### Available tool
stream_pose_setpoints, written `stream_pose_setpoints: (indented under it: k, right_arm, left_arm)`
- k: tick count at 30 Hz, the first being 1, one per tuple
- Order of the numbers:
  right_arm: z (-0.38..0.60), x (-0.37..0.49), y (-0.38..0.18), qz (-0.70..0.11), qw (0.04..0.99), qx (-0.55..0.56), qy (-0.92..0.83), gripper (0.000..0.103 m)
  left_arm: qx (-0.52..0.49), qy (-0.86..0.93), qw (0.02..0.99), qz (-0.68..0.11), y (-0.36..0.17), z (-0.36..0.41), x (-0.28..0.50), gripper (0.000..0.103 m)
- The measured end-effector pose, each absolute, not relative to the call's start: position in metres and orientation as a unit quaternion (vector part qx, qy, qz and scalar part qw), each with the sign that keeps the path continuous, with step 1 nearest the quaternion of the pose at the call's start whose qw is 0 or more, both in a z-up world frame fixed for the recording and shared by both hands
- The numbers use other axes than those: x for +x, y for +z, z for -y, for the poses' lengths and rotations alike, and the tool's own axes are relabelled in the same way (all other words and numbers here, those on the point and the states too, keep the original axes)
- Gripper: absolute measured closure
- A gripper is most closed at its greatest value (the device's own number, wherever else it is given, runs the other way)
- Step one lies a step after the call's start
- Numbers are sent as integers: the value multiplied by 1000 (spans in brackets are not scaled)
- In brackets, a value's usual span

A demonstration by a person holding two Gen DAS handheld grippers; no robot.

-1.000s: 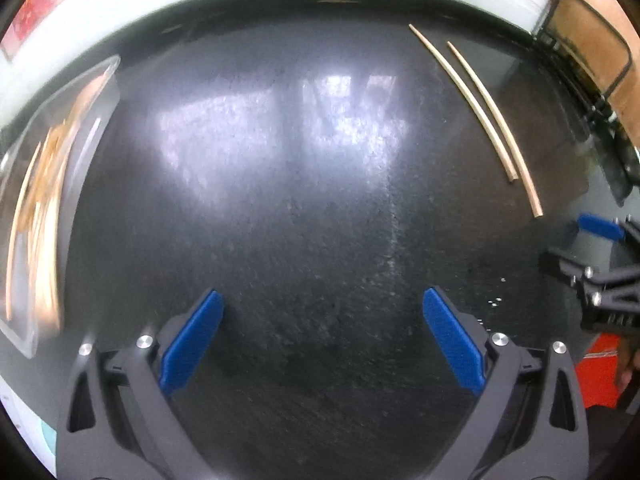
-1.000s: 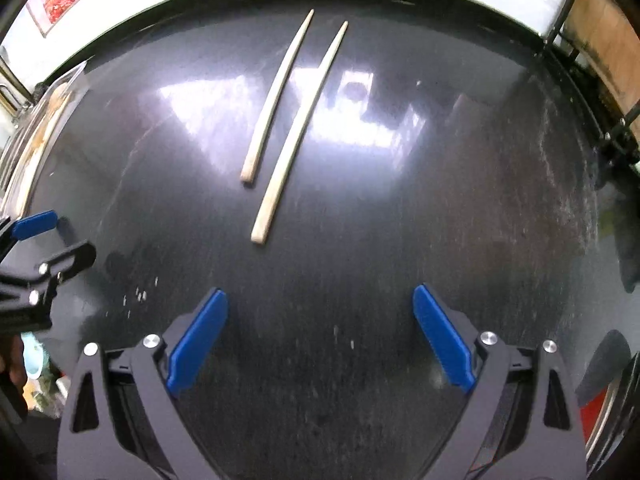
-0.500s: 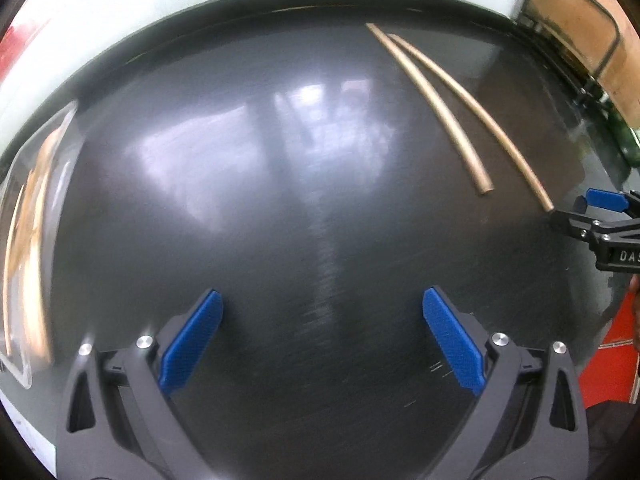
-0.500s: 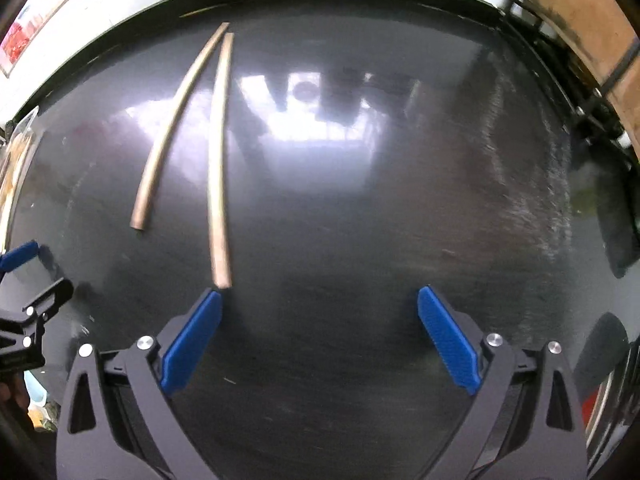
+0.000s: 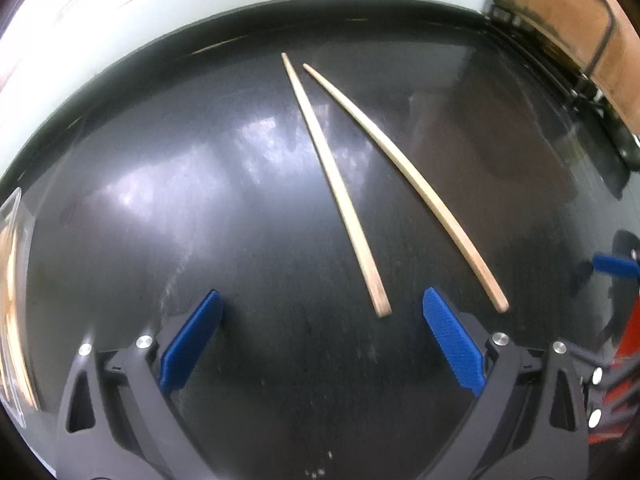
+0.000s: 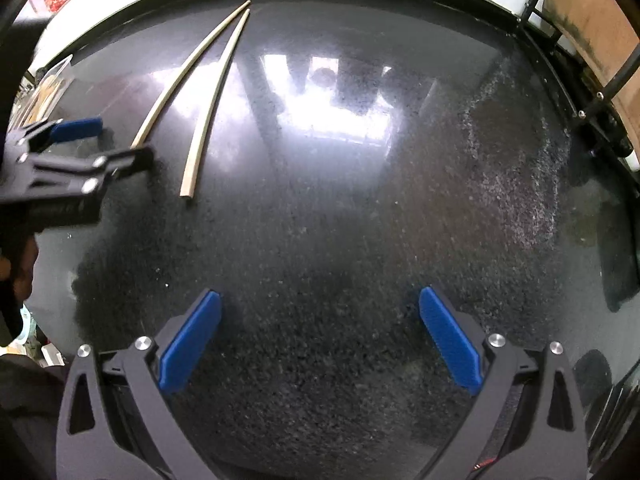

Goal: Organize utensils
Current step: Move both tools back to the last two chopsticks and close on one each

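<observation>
The left gripper point(image 5: 320, 320) is held low over a dark, glossy stone countertop point(image 5: 200, 220), its two blue-padded fingers point(image 5: 191, 342) spread wide with nothing between them. Two pale wooden chopsticks lie flat on the countertop just ahead of it, running from near the gripper toward the far edge, close at their thin far tips and spreading apart at the thick near ends. The left chopstick point(image 5: 332, 176) ends in the open gap between the fingers, nearer the right finger, not touching either pad. The right chopstick point(image 5: 416, 176) ends just outside the right finger.

The right gripper point(image 6: 318, 332) is also wide open and holds nothing, over bare countertop nearer the middle, well apart from the chopsticks. From its camera the left gripper appears at the left side, its nearer finger covering the near end of the left chopstick point(image 6: 188, 68), with the right chopstick point(image 6: 212, 96) just beside it.

A clear plastic tray point(image 5: 12, 280) holding pale sticks sits at the countertop's left edge, blurred
</observation>
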State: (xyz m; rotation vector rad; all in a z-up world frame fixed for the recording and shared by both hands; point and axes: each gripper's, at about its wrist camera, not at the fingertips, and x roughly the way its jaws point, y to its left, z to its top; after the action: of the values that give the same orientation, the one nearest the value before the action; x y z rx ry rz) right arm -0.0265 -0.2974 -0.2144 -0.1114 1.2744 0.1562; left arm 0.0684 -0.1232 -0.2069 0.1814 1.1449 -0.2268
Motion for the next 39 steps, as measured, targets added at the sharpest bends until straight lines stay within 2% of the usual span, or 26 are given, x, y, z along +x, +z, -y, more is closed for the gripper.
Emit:
stream_pose_setpoints:
  k: [13, 30, 33, 35, 37, 39]
  right_arm:
    - [244, 15, -213, -581, 804, -73, 102, 5]
    - [238, 93, -213, -562, 818, -70, 104, 8]
    - [234, 103, -211, -549, 825, -71, 110, 16]
    - [229, 108, -210, -542, 829, -73, 115, 27]
    - [224, 111, -208, -538, 830, -79, 125, 34]
    - [220, 114, -206, -534, 830, -82, 137, 49]
  left_arm:
    - [63, -71, 826, -556, -206, 78, 94, 6]
    - [80, -97, 827, -548, -205, 90, 161, 6]
    - [84, -106, 829, -543, -205, 94, 174, 6]
    - [88, -113, 829, -541, -205, 98, 180, 6]
    - [94, -121, 829, -538, -205, 101, 181, 6]
    - [101, -132, 829, -533, -204, 105, 181, 6]
